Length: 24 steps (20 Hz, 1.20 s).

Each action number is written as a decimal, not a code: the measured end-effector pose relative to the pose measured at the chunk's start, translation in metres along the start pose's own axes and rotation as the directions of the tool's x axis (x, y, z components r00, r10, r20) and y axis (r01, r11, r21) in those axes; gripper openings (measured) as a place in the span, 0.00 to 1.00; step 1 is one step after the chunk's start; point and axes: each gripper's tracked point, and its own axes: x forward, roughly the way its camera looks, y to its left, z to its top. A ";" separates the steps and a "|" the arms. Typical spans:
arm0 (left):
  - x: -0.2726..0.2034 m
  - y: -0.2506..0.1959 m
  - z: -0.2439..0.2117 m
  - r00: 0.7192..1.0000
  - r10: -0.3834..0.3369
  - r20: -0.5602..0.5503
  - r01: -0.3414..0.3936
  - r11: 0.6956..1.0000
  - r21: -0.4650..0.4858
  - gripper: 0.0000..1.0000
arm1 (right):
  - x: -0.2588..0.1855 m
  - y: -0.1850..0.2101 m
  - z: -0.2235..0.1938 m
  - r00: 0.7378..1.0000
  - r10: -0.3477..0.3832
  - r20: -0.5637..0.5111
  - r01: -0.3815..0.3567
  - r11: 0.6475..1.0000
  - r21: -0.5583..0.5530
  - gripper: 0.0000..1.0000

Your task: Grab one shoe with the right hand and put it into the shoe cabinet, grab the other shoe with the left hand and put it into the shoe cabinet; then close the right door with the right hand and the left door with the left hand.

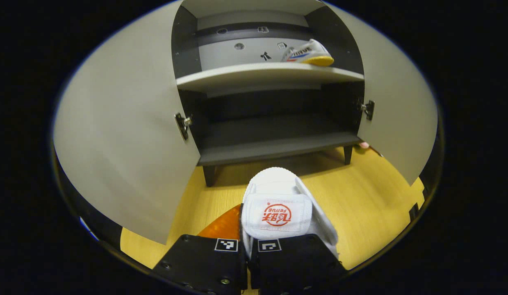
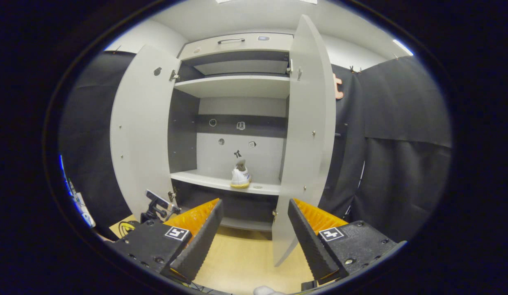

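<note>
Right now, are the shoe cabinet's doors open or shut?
Open. The left door and right door both swing outward, exposing the shelf holding one shoe.

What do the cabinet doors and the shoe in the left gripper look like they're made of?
Cabinet doors: probably laminated board, matte pale grey, flat and grain-free, hung on metal hinges. Shoe in the left gripper: white woven fabric, likely canvas, with a ribbed, rubber-looking toe cap.

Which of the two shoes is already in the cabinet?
The shoe with the yellow sole, on the light shelf. The other shoe, white with a red logo, is clamped in the left hand-held gripper over the floor.
</note>
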 end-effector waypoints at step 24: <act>0.067 0.020 0.350 0.930 0.126 0.344 -0.113 0.992 -0.057 0.03 | 0.033 0.030 0.013 0.981 0.186 0.053 -0.183 0.981 -0.065 1.00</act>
